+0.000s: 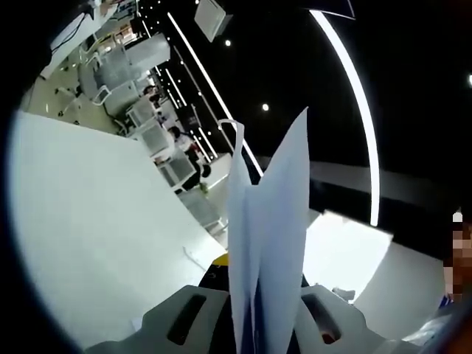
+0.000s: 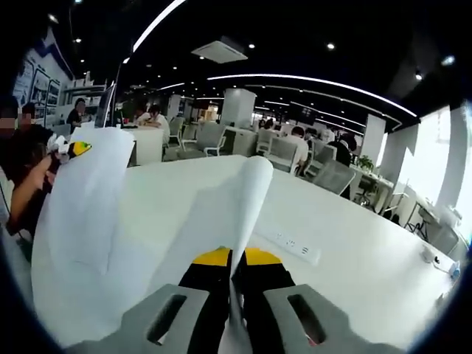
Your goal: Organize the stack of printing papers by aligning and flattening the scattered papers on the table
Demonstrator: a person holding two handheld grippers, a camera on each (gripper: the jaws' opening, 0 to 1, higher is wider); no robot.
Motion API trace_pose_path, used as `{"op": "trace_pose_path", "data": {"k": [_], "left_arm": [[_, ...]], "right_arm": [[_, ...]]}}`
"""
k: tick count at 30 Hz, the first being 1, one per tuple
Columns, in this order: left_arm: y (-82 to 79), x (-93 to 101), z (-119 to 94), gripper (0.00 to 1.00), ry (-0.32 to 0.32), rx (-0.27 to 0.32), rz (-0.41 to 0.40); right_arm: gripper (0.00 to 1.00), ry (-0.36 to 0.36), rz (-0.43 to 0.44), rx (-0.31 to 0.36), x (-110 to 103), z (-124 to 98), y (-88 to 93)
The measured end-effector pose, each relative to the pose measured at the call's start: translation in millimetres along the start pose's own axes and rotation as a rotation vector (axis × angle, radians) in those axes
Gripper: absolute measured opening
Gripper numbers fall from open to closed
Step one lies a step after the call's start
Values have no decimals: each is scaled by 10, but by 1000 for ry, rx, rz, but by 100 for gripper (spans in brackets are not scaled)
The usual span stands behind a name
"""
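Left gripper view: left gripper [image 1: 259,324] pinches thin white papers [image 1: 269,243], standing centre frame. Right gripper [image 2: 230,306] clamps curled sheets [image 2: 110,214] above the smooth white table [image 2: 354,236].

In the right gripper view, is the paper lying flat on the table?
No. The right tool holds the paper lifted and curved above the white table.

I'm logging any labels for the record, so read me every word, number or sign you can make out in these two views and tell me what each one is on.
None can be read.
Papers held in the left gripper and right gripper: blank on the sides shown.
Wall posters at the far left of the right gripper view: too small and blurred.
White table: no readable marking.
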State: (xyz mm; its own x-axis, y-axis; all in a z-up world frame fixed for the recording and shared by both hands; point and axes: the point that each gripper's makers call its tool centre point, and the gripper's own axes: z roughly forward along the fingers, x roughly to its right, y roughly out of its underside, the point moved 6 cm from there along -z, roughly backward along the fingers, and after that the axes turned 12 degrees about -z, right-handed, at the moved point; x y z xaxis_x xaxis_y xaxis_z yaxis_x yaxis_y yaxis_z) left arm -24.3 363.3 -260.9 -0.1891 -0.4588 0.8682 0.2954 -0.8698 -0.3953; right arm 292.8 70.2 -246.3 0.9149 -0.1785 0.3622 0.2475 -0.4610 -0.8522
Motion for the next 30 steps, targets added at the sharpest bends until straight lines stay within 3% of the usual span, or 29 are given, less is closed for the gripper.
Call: {"op": "trace_pose_path", "data": {"k": [30], "left_arm": [[3, 20, -9, 6, 0, 0, 6]], "right_arm": [[0, -15, -15, 54, -47, -55, -140]]}}
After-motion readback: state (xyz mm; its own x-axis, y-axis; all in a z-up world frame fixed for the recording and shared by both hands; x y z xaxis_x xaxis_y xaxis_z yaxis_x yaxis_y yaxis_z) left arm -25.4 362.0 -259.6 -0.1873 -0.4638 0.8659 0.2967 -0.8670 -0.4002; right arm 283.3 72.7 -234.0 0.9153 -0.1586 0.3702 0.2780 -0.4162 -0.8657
